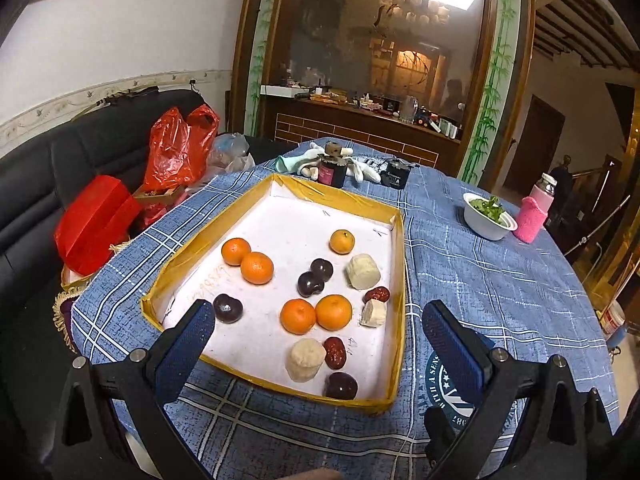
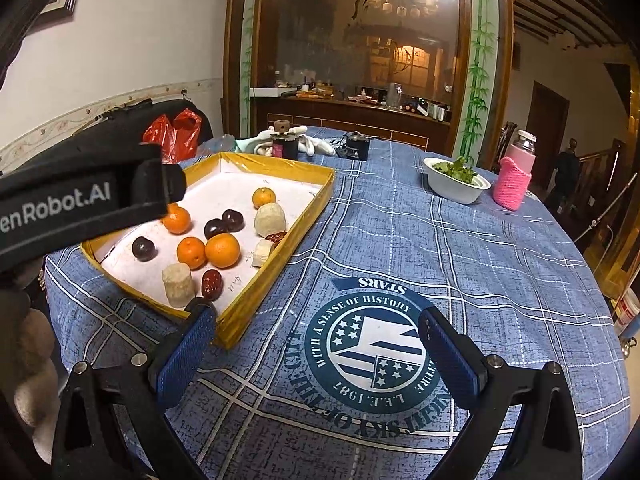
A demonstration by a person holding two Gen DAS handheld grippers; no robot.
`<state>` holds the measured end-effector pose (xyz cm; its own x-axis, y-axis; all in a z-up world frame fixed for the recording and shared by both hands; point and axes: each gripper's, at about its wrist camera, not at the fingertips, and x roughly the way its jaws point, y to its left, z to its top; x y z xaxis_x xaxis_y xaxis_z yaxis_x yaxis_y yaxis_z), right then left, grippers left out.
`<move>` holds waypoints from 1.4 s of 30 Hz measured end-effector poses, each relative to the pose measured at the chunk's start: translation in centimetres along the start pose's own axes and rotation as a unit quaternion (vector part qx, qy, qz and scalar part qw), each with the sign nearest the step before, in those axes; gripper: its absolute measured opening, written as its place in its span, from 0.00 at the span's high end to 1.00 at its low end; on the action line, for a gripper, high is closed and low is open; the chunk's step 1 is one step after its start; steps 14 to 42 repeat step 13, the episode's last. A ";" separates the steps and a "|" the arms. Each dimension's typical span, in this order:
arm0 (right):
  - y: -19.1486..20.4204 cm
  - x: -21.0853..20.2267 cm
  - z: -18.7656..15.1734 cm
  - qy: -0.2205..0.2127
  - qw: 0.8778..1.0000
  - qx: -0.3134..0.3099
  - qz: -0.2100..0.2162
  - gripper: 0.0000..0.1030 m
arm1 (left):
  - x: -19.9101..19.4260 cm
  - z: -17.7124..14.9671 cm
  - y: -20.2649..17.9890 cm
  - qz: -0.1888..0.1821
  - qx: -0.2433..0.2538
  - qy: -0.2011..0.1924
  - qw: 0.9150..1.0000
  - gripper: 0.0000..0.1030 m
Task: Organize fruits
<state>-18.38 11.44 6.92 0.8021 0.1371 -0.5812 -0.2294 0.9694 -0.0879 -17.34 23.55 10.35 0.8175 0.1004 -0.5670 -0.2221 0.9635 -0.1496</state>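
Fruits are lying mixed in the yellow-rimmed tray [image 1: 394, 240] on the blue tablecloth [image 2: 400, 240]: oranges [image 1: 257, 267] in two pairs plus a single at the far side, dark plums [image 1: 310, 283] scattered, red dates [image 1: 334, 353] and pale peeled chunks [image 1: 362, 271] toward the right and near edge. No sorting by kind is showing. Left gripper [image 1: 318, 344] is hovering wide open at the tray's near edge, holding nothing; right gripper [image 2: 318, 338] is hanging wide open and empty over the cloth's emblem, right of the tray.
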 end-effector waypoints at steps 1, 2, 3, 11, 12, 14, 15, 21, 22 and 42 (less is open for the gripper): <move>0.0 0.0 0.0 0.000 1.000 -0.001 0.001 0.00 | 0.0 0.0 -0.1 0.000 0.001 0.001 1.000 0.00; 0.1 0.0 -0.1 0.001 1.000 -0.001 0.002 0.00 | 0.0 0.0 -0.1 0.001 0.000 0.001 1.000 0.00; 0.0 0.0 -0.1 0.000 1.000 -0.001 0.003 0.00 | 0.0 0.0 -0.1 0.001 0.000 0.001 1.000 0.00; -1.4 -0.6 0.8 -0.016 1.000 0.006 0.013 0.00 | -0.4 1.8 -0.9 -0.013 0.009 -0.004 1.000 0.00; -1.9 -0.9 1.1 -0.021 1.000 0.009 0.011 0.00 | -0.6 2.2 -1.3 -0.018 0.012 -0.007 1.000 0.00; -2.6 -1.2 1.4 -0.028 0.999 0.015 0.007 0.00 | -0.8 2.6 -1.8 -0.023 0.017 -0.010 1.000 0.00; -2.6 -1.2 1.4 -0.028 0.999 0.015 0.007 0.00 | -0.8 2.6 -1.8 -0.023 0.017 -0.010 1.000 0.00; -2.6 -1.2 1.4 -0.028 0.999 0.015 0.007 0.00 | -0.8 2.6 -1.8 -0.023 0.017 -0.010 1.000 0.00; -2.6 -1.2 1.4 -0.028 0.999 0.015 0.007 0.00 | -0.8 2.6 -1.8 -0.023 0.017 -0.010 1.000 0.00; -2.6 -1.2 1.4 -0.028 0.999 0.015 0.007 0.00 | -0.8 2.6 -1.8 -0.023 0.017 -0.010 1.000 0.00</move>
